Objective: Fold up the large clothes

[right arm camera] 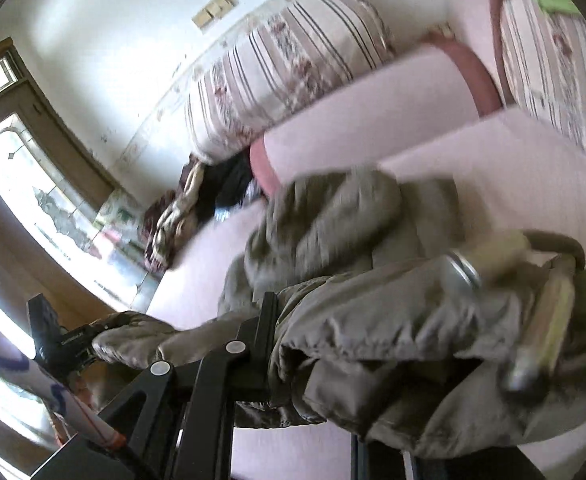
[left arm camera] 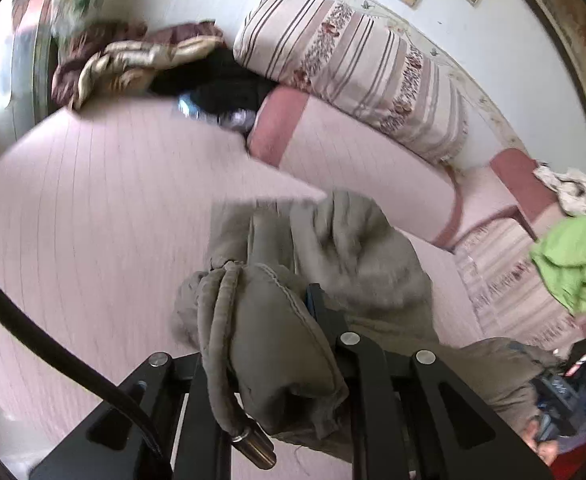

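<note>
A grey-olive hooded garment (left arm camera: pixel 345 248) hangs bunched above the pink bedsheet (left arm camera: pixel 93 208). Its drawstring (left arm camera: pixel 221 320) ends in a metal tip. My left gripper (left arm camera: pixel 277 300) is shut on a fold of it; cloth covers one finger and the other finger (left arm camera: pixel 319 304) shows. In the right wrist view the same garment (right arm camera: pixel 333 216) drapes over my right gripper (right arm camera: pixel 333 320), which is shut on the hem; only one finger (right arm camera: pixel 269 312) shows. Metal cord tips (right arm camera: pixel 461 268) swing blurred nearby. The left gripper (right arm camera: pixel 57 340) appears at the left, pinching cloth.
A striped floral pillow (left arm camera: pixel 353 64) and pink bolsters (left arm camera: pixel 333 144) lie along the wall. Black clothes (left arm camera: pixel 221 84) and a brown-cream blanket (left arm camera: pixel 133 60) are piled at the far corner. A green garment (left arm camera: pixel 573 260) lies at the right. A glazed door (right arm camera: pixel 33 184) stands at the left.
</note>
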{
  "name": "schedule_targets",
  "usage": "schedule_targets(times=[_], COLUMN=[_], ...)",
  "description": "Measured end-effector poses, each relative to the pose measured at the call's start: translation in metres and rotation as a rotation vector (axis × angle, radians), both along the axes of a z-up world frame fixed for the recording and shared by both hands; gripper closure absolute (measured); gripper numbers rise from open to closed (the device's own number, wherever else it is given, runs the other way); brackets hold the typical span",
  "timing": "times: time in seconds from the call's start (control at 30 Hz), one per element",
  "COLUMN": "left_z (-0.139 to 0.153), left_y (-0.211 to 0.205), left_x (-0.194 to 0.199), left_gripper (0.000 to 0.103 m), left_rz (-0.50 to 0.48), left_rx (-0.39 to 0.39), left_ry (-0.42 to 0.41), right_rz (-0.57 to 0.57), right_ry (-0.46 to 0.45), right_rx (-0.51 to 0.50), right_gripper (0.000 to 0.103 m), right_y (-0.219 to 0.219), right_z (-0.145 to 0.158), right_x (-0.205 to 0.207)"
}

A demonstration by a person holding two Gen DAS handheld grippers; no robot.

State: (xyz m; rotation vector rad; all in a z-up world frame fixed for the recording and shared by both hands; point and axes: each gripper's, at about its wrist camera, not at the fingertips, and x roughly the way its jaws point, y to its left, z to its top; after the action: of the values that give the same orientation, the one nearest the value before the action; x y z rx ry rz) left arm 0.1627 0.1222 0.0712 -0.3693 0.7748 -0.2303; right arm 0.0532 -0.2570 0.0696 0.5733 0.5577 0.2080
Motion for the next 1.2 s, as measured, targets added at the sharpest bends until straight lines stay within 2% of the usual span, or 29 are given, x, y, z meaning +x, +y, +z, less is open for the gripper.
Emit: schedule_targets(times=[0.13,0.33,0.53,0.63,0.87,0.93,1.0,1.07,1.13,1.17,1.2], left_z=[0.007,-0.008,-0.045,-0.067,-0.119,-0.128,-0.126,-0.115,-0.098,-0.089,-0.082], left_y=[-0.022,-0.053,-0.074,-0.082,-0.09,-0.092,-0.089,-0.078,-0.06,-0.052,-0.047], left_x=[0.07,0.161,0.229,0.252,0.28,0.282,0.282,0.279,0.27,0.265,0.261], left_gripper=[0.088,0.088,0.088,0.087,0.083,0.082,0.082,0.079,0.07,0.067,0.06], left_rz=[0.063,0.136,0.171,0.175,0.174,0.167,0.151,0.138,0.115,0.103,0.096], left_rx=[0.1,0.224,0.295,0.324,0.374,0.387,0.365,0.286,0.159,0.095,0.052], left_ry=[0.017,0.092,0.172,0.196,0.231,0.231,0.243,0.251,0.237,0.223,0.215], right_rz=[-0.055,-0.128,-0.169,-0.182,-0.19,-0.184,-0.185,-0.178,-0.172,-0.166,-0.158], right_ry=[0.002,0.079,0.176,0.218,0.292,0.303,0.316,0.319,0.275,0.246,0.23], right_rx=[-0.048,-0.089,-0.09,-0.08,-0.034,-0.013,0.0,-0.015,-0.01,0.001,0.008], right_gripper=[0.086,0.086,0.086,0.086,0.085,0.081,0.08,0.077,0.064,0.061,0.056], right_y=[-0.009,-0.023,-0.039,-0.045,-0.057,-0.057,-0.059,-0.059,-0.06,-0.062,-0.062], right_z=[0.022,0.022,-0.008,-0.026,-0.076,-0.086,-0.092,-0.084,-0.069,-0.06,-0.053], right_x=[0.061,0.16,0.235,0.259,0.297,0.3,0.303,0.302,0.293,0.286,0.281])
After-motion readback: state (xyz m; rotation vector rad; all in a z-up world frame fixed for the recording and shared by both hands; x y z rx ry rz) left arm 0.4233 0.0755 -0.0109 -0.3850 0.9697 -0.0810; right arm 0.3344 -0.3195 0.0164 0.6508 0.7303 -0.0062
